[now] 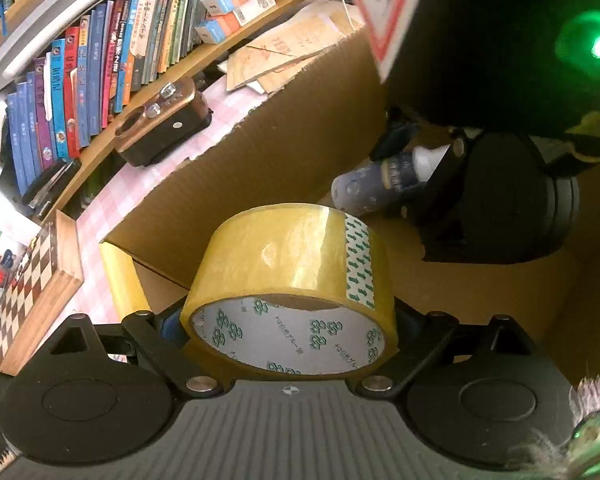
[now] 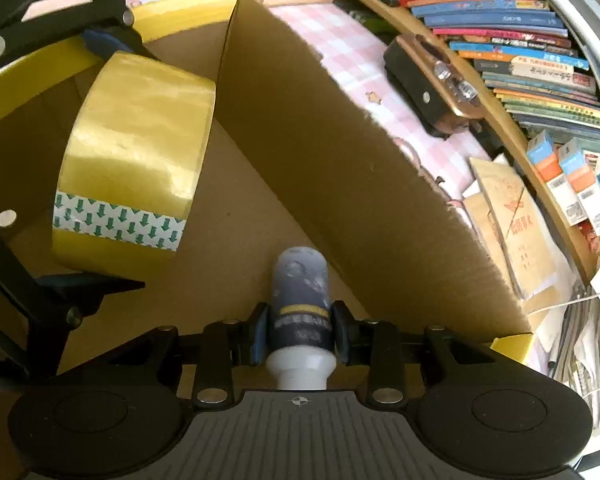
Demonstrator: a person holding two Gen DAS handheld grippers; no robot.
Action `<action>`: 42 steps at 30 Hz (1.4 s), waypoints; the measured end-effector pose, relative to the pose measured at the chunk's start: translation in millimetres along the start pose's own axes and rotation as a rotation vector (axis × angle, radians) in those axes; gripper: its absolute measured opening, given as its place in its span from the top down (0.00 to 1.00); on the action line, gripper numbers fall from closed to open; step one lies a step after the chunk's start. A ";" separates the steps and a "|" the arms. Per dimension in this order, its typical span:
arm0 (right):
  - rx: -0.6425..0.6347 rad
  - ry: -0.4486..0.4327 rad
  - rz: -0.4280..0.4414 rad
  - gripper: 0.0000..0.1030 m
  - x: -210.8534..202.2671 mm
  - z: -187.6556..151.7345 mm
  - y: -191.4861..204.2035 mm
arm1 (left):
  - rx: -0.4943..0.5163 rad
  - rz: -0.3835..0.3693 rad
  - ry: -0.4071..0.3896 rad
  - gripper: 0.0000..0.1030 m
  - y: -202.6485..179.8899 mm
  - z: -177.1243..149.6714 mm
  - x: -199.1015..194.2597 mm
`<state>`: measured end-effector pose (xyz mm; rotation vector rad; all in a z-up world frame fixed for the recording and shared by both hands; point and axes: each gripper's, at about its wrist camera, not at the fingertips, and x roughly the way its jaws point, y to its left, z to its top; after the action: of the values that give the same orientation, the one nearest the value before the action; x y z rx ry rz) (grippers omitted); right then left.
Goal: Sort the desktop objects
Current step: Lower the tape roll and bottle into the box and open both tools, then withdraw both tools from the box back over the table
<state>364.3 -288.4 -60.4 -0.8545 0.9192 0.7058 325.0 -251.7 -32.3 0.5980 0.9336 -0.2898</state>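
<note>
Left wrist view: left tongs [image 1: 290, 320] are pinching a yellow roll of packing tape [image 1: 292, 280] inside an open brown cardboard box [image 1: 300, 128]; right tongs [image 2: 299, 334] are gripping a small dark bottle [image 2: 299, 300] beside it.

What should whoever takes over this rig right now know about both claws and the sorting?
Left claw: shut on the yellow tape roll, held inside the cardboard box.
Right claw: shut on the small dark bottle, also over the box floor.
Done: both items carried into the box.
Left: release both; the camera-like gadget and chessboard are outside the box on the checked cloth.
</note>
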 end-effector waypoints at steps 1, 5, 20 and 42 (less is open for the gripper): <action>0.003 -0.005 -0.001 0.67 -1.1 -0.5 -0.2 | -0.008 0.009 -0.008 0.07 0.5 -0.3 -1.3; 0.045 -0.038 0.005 0.67 -7.6 -2.2 -4.5 | -0.095 0.010 -0.059 0.03 8.7 -3.2 -11.9; 0.392 -0.361 -0.037 0.53 -106.6 -33.2 -29.2 | -0.302 0.111 -0.288 0.00 27.6 -25.2 -89.9; 0.682 -0.579 -0.176 0.37 -178.5 -97.4 17.2 | -0.587 0.254 -0.476 0.00 17.6 -92.0 -181.9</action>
<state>235.3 -391.8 59.2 -0.1004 0.4903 0.4006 168.2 -186.2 81.7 0.0877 0.4363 0.0772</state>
